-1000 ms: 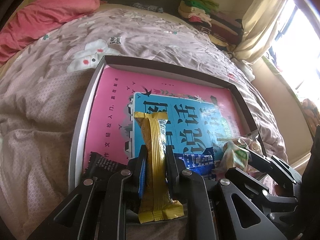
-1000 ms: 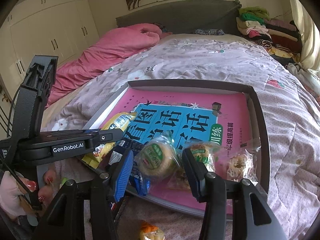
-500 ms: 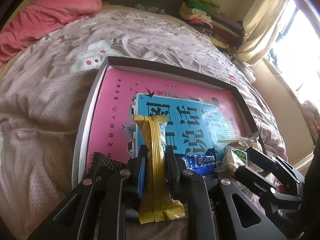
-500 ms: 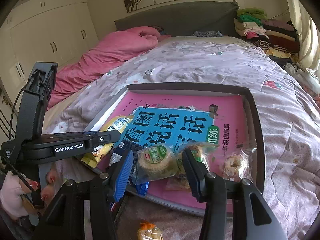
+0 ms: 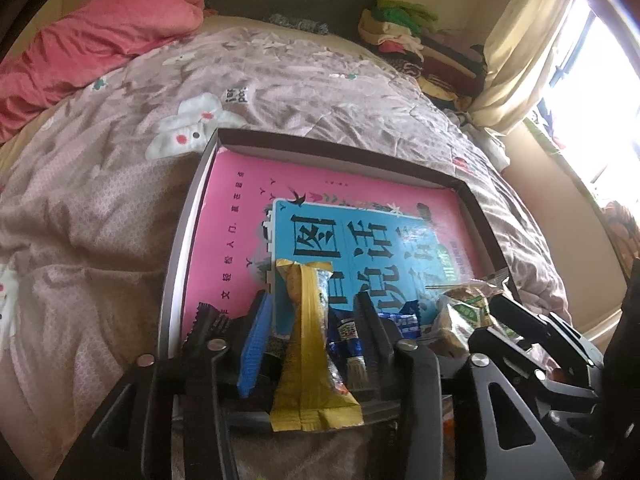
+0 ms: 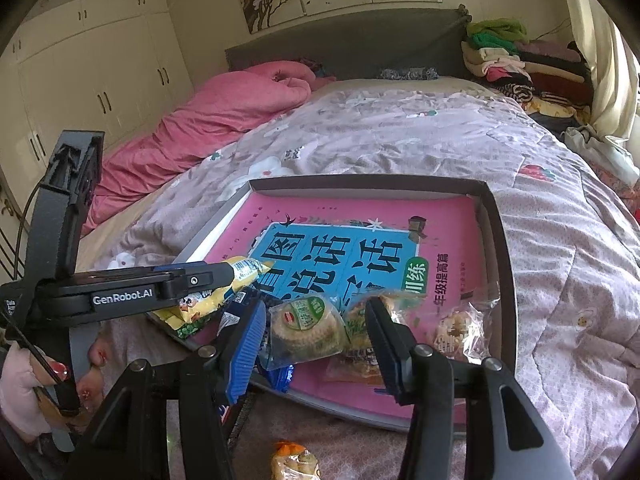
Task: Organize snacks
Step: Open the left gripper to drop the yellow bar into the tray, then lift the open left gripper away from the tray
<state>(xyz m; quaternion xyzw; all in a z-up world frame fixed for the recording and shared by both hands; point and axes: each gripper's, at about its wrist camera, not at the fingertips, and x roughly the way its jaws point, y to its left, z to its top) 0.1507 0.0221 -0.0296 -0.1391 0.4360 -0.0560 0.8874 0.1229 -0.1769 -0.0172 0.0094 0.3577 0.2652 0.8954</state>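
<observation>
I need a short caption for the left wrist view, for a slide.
Left gripper jaws opening around a yellow snack packet at the tray's near edge, on a bed.

Glossy yellow foil wrapper [image 5: 310, 344], crinkly clear plastic on the biscuit pack [image 6: 304, 330], soft matt cloth quilt [image 6: 400, 136], smooth shiny pink book [image 5: 236, 216] in the matt cardboard tray [image 6: 496, 232].

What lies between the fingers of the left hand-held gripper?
A yellow snack packet stands between the opening jaws of the left hand-held gripper, over the near edge of the tray; the left wrist view shows it.
</observation>
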